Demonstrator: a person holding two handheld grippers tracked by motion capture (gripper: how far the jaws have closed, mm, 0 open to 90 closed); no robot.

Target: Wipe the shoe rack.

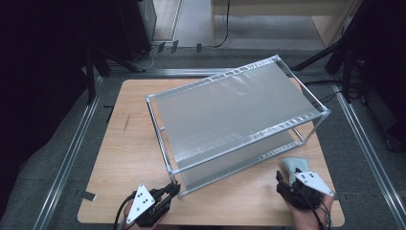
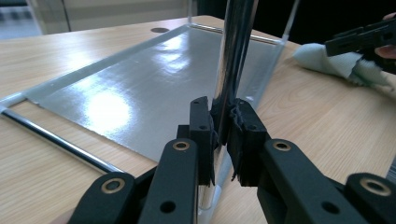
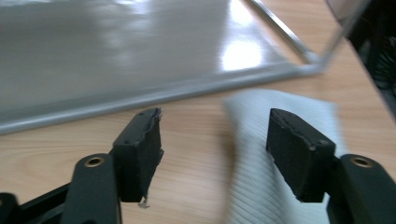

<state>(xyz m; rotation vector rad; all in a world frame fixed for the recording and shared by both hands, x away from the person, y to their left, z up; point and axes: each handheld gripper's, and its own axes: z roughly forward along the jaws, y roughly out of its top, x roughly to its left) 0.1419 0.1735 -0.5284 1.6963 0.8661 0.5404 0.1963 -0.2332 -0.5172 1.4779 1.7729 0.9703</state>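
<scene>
A two-tier metal shelf rack (image 1: 230, 110) stands slantwise on the wooden table (image 1: 129, 158). My left gripper (image 1: 173, 189) is shut on the rack's near-left upright post (image 1: 171, 173); in the left gripper view both pads clamp this shiny post (image 2: 233, 56) just above the lower shelf (image 2: 154, 84), gripper (image 2: 223, 126). A pale grey cloth (image 1: 292, 164) lies on the table by the rack's near-right corner. My right gripper (image 1: 280, 178) hovers just over it, open (image 3: 215, 140). The ribbed cloth (image 3: 254, 121) lies below and between the jaws, and the pads do not press on it.
The rack's lower shelf edge (image 3: 116, 100) runs just beyond my right gripper. The left gripper view shows the right gripper (image 2: 359, 39) over the bunched cloth (image 2: 329, 60). Aluminium rails (image 1: 72, 148) frame the table, and dark stands are behind.
</scene>
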